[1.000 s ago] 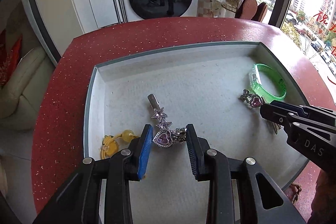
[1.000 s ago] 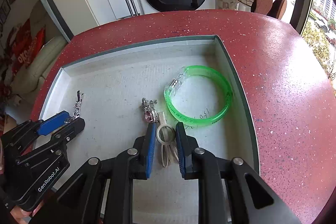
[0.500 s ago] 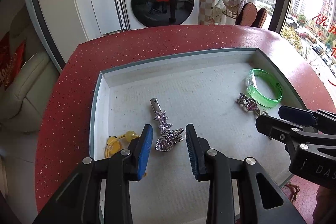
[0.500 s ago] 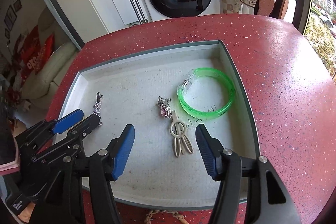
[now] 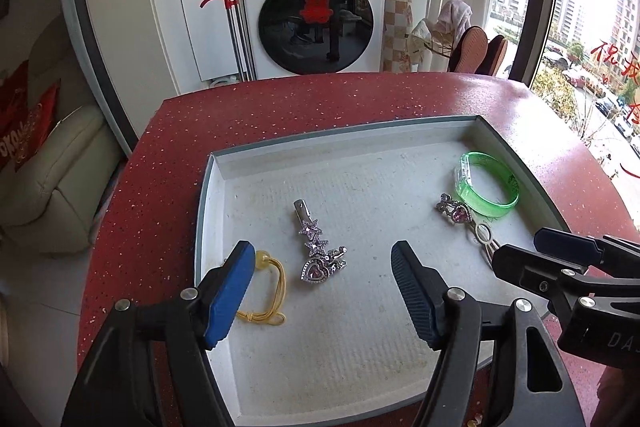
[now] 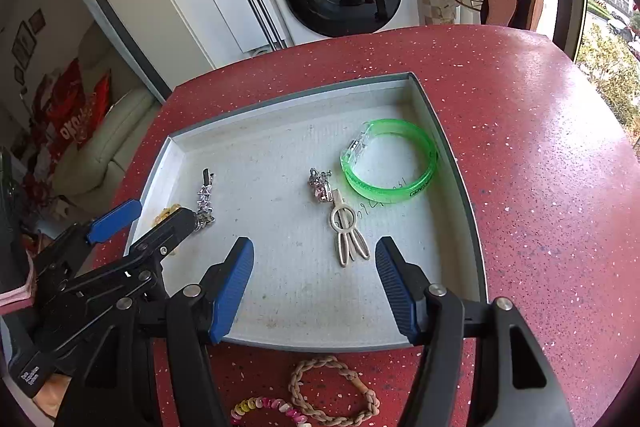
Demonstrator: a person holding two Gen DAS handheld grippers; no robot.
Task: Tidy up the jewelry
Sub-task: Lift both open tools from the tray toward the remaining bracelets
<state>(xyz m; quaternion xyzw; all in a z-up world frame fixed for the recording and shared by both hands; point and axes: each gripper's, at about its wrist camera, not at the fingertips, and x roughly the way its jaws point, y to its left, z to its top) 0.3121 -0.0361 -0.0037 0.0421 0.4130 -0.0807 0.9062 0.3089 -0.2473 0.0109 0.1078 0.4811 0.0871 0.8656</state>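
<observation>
Though nr tray [image 6: 456, 163], braided bracelet [image 6: 334, 391] outside.

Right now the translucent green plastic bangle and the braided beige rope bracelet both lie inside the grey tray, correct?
Only the green bangle lies in the grey tray. The right wrist view shows the braided beige rope bracelet on the red countertop, outside the tray's near rim.

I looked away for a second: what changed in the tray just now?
Both claws let go and lifted away. The left claw, jaws opening, released the silver star-and-heart hair clip; the right claw dropped the beige rabbit-eared clip. The green plastic bracelet and yellow hair tie stayed put.
</observation>
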